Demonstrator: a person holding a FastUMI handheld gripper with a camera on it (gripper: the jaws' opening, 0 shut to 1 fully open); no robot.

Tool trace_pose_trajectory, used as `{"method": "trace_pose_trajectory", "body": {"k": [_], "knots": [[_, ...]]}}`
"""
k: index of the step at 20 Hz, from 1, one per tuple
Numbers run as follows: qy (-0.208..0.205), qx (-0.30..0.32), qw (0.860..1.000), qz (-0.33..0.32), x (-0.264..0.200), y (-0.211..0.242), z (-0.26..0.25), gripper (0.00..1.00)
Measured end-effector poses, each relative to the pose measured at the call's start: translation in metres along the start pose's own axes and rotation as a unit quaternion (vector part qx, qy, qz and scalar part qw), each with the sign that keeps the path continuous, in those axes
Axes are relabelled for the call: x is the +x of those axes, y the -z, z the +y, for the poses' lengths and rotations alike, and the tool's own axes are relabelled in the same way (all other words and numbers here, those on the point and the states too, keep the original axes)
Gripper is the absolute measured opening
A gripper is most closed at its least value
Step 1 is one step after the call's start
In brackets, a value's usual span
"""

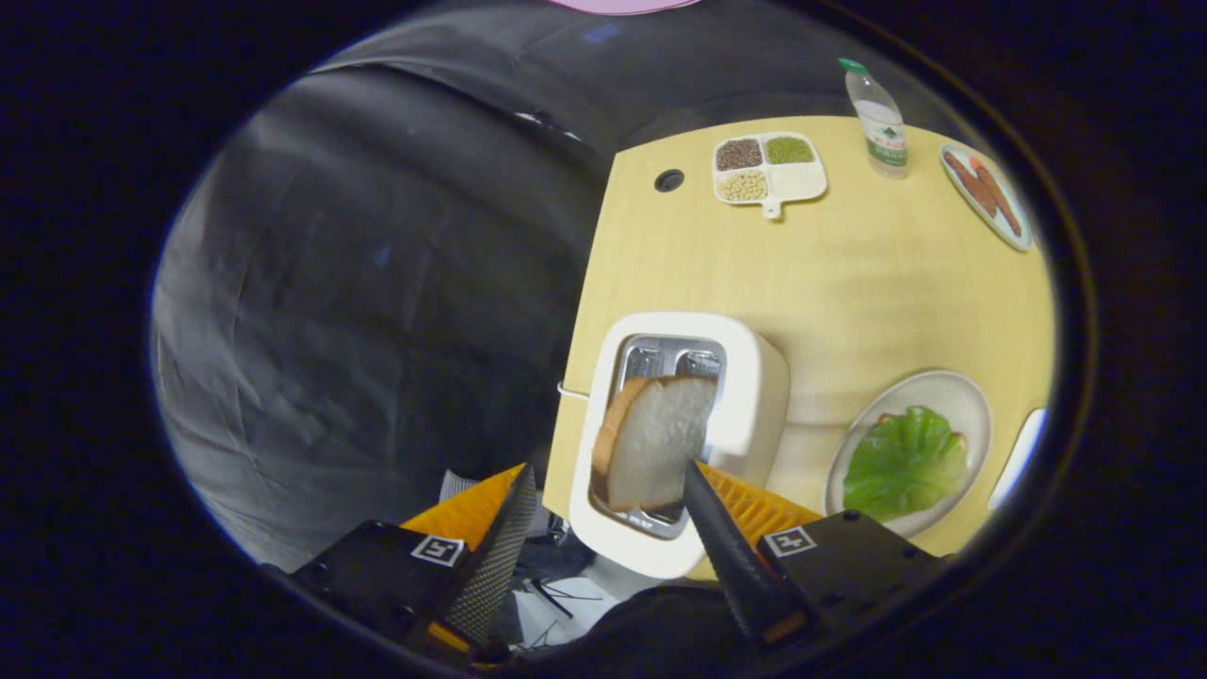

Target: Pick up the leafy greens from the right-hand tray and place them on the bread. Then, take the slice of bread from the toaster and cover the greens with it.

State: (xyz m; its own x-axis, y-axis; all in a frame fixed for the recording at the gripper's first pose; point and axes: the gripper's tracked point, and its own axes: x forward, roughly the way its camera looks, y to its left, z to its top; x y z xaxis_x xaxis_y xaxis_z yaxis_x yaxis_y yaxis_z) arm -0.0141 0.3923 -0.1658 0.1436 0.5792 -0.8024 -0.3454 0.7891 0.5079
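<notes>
The gripper [603, 486], fingers spread wide, is straddling the bread slice [655, 438] standing upright in the toaster [754, 396], while greens [905, 462] are already lying on the plate [952, 396] right of the toaster.

The desk [849, 283] looks like pale wood with a smooth, matt finish. The toaster [745, 396] has a glossy white plastic shell, and its slots are lined with shiny metal. The slice of bread [655, 438] standing in it has a soft, porous white crumb and a tan crust. The fingers [514, 538], spread wide at either side of the bread, carry a black woven-looking texture over orange ribbed plastic. The leafy greens [905, 462] are crinkled and slightly glossy on a smooth pale plate [971, 405]. The bottle [877, 123] is clear plastic.
</notes>
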Motion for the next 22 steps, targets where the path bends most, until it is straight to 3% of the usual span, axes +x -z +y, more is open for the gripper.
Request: {"method": "trace_pose_trajectory", "body": {"k": [3, 13, 17, 22], "knots": [[0.033, -0.001, 0.999, 0.004, 0.019, -0.004, -0.015, 0.98], [0.078, 0.019, 0.996, 0.028, 0.015, 0.005, -0.042, 0.18], [0.072, 0.039, 0.996, 0.033, 0.008, 0.008, -0.043, 0.18], [0.026, 0.073, 0.997, 0.027, -0.020, -0.001, -0.026, 0.18]]}}
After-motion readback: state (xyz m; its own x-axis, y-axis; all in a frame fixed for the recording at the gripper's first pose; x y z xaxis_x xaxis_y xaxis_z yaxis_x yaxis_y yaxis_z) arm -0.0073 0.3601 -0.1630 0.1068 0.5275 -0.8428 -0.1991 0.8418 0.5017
